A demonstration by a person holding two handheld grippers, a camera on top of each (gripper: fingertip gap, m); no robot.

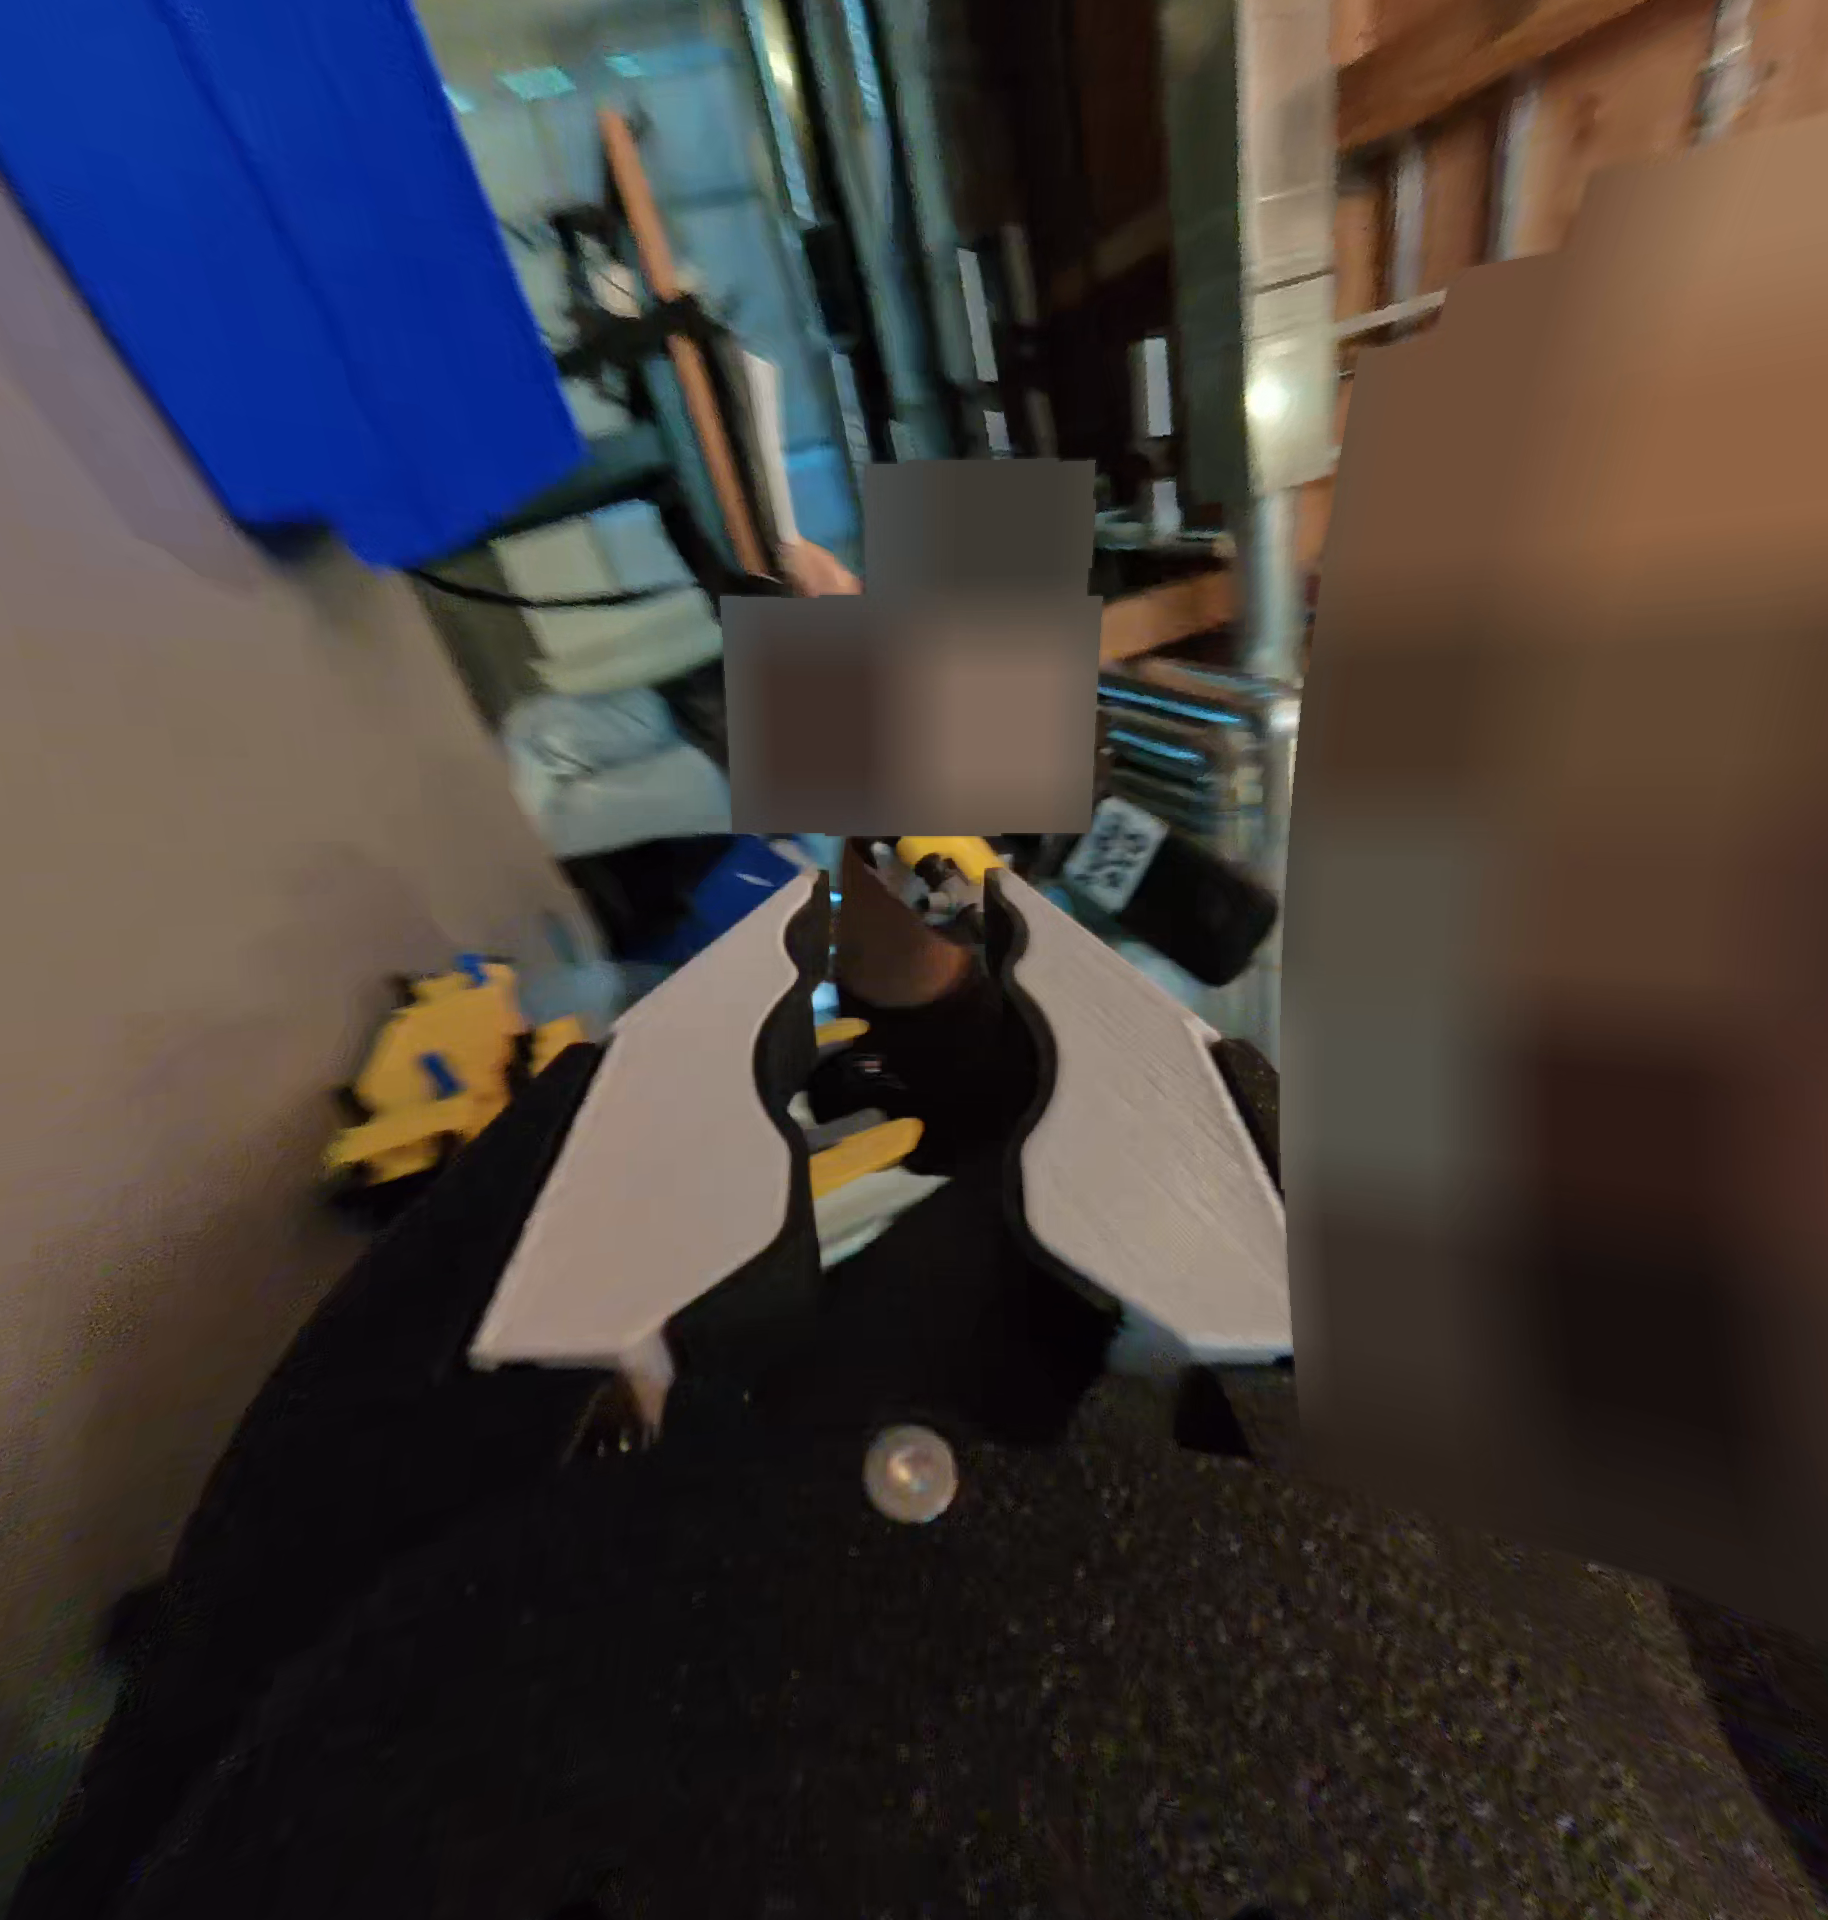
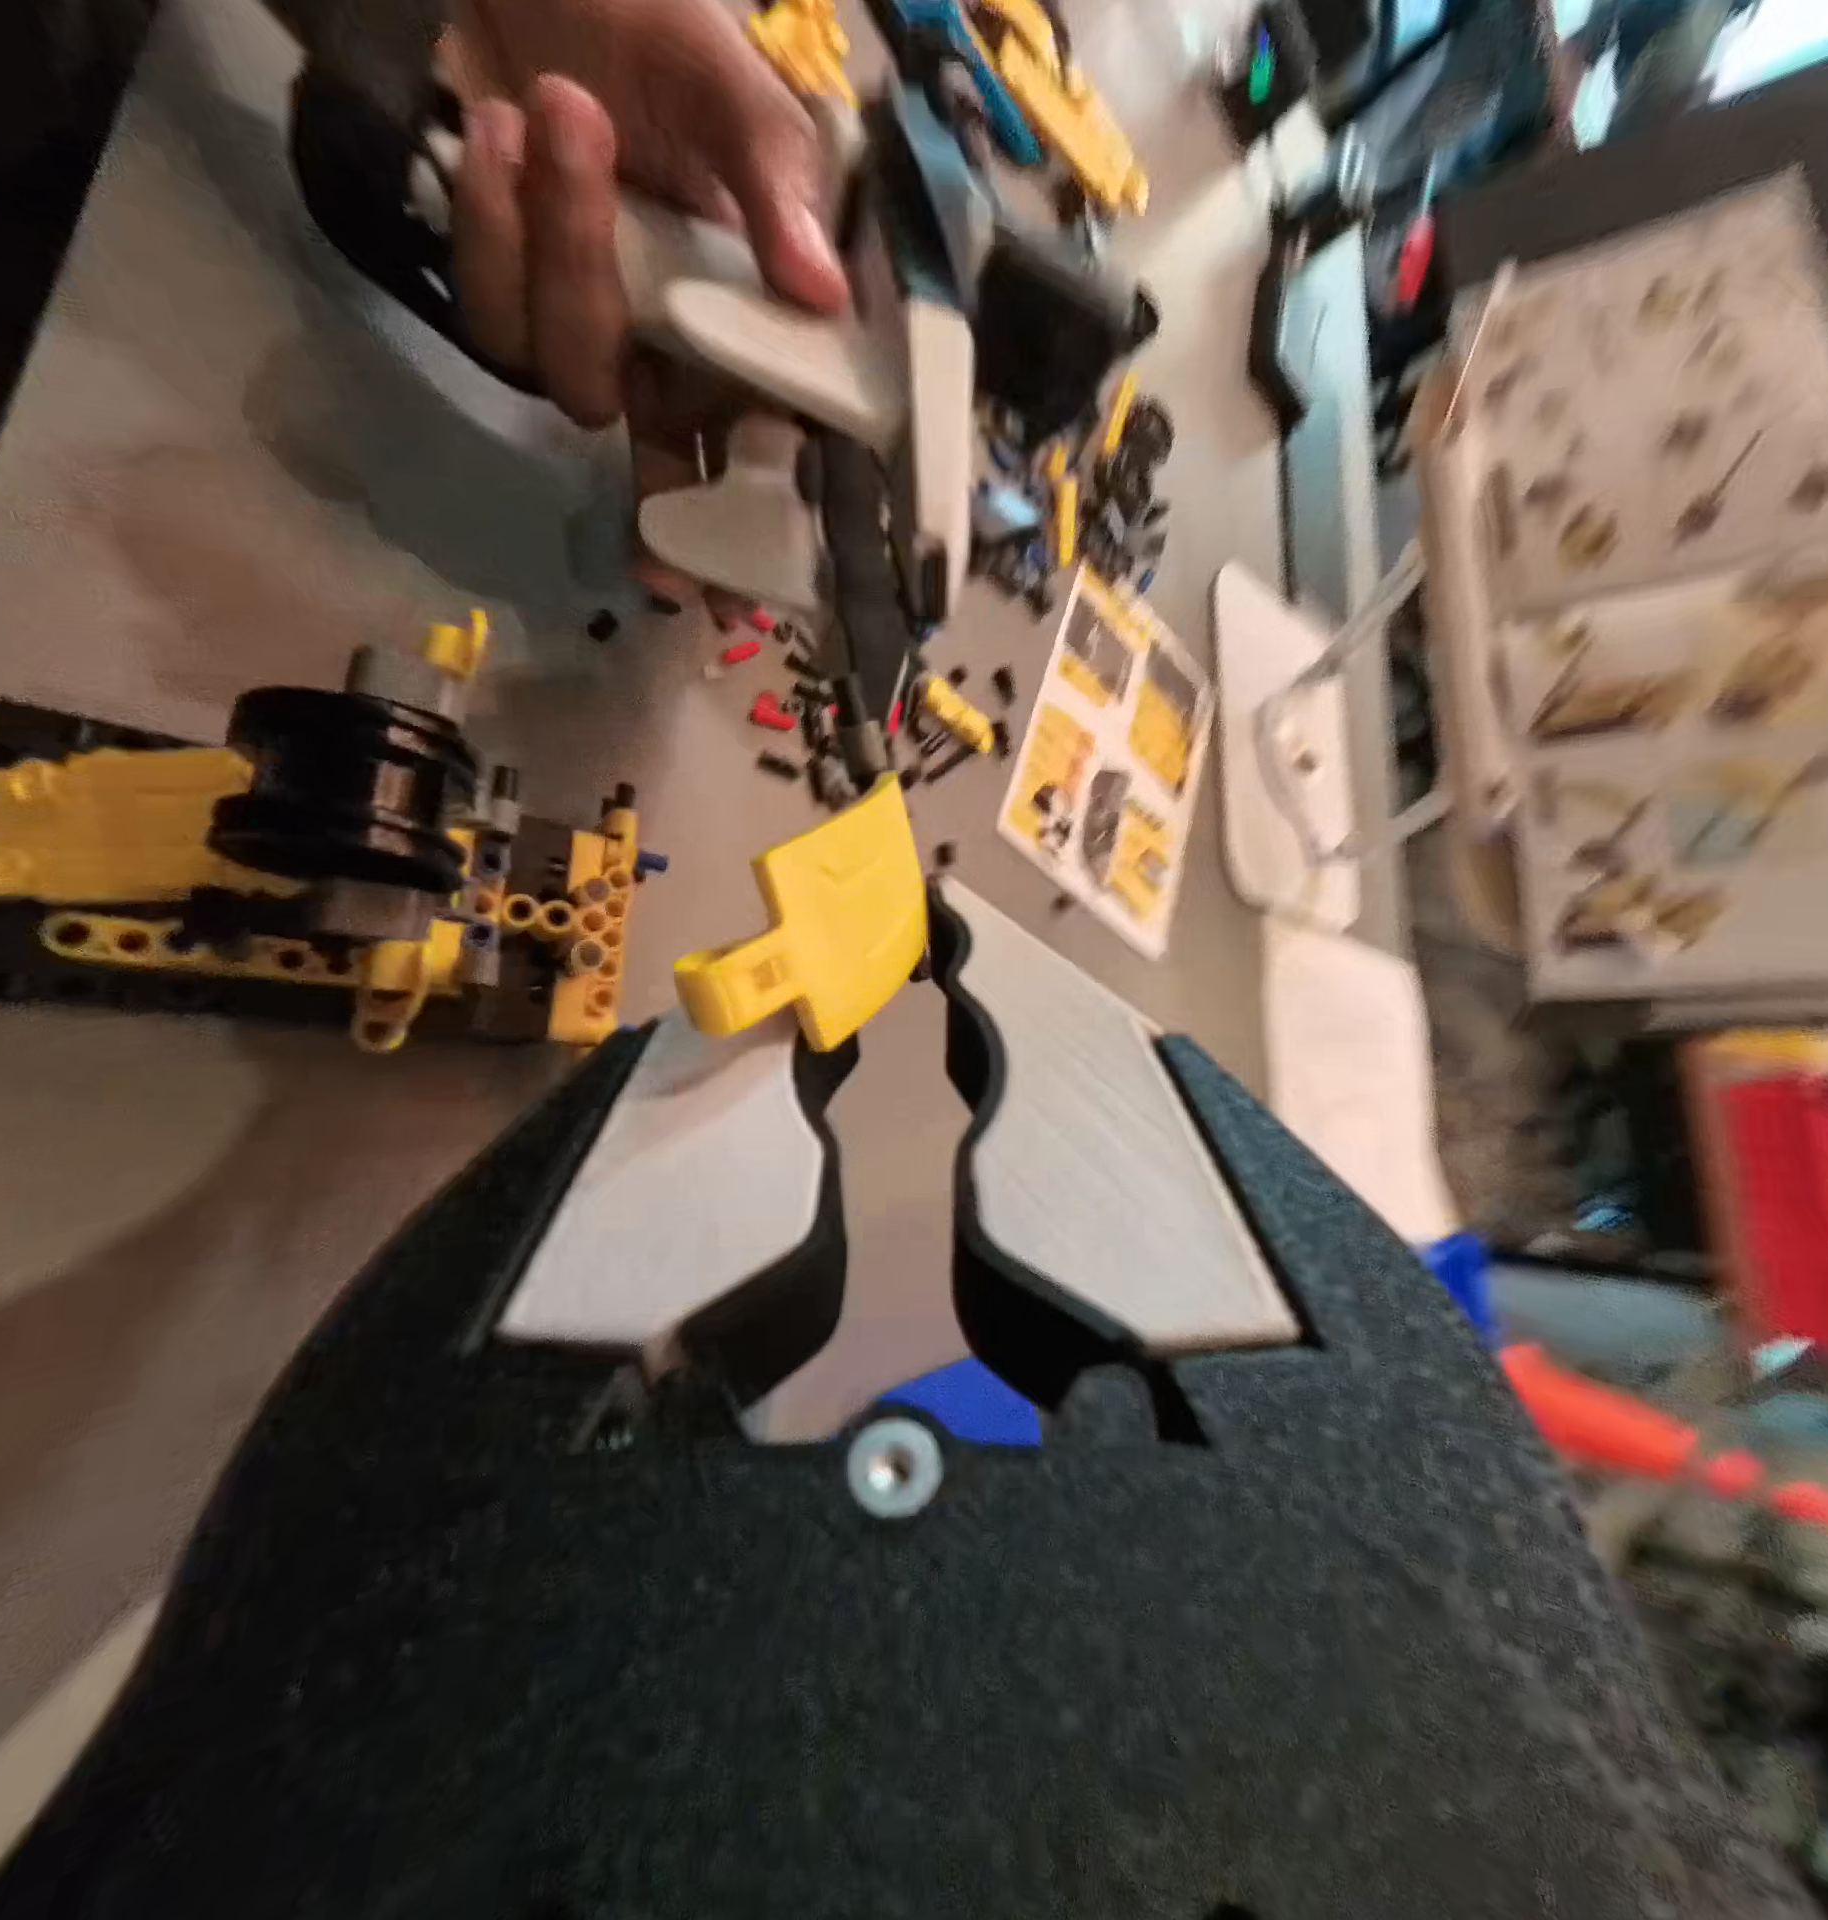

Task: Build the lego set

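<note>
A: So, what lies around the right tongs (image 2: 925,894)?

B: They pinch a yellow panel (image 2: 822,920) at their tips. The panel sticks out to the left of the tips, its short tab pointing down-left and its long axis running from lower left to upper right. To the left of the tongs, on the bench (image 2: 214,1143), sits a partly built yellow and black model (image 2: 286,842) with a black wheel on top. Just ahead of the tips lies a scatter of small black and red pegs (image 2: 837,707), and ahead to the right a yellow leaflet (image 2: 1107,769). Farther right stands a large instruction sheet (image 2: 1658,582).

A: Anything in the way?

B: Ahead and up-left, a hand (image 2: 619,197) grips the other gripper, the left tongs (image 2: 868,717), whose fingers reach down into the pegs.

A: And the left one's own view?

B: Blurred. The left tongs (image 1: 905,894) stand slightly spread with a gap at the tips; I see nothing gripped between them. Through the gap show a forearm (image 1: 889,945) and yellow bits. To their left lies a yellow model (image 1: 442,1081) on the bench (image 1: 162,935); up-left is a blue bin (image 1: 297,281). Shelving (image 1: 1180,623) fills the background, too smeared to read.
</note>
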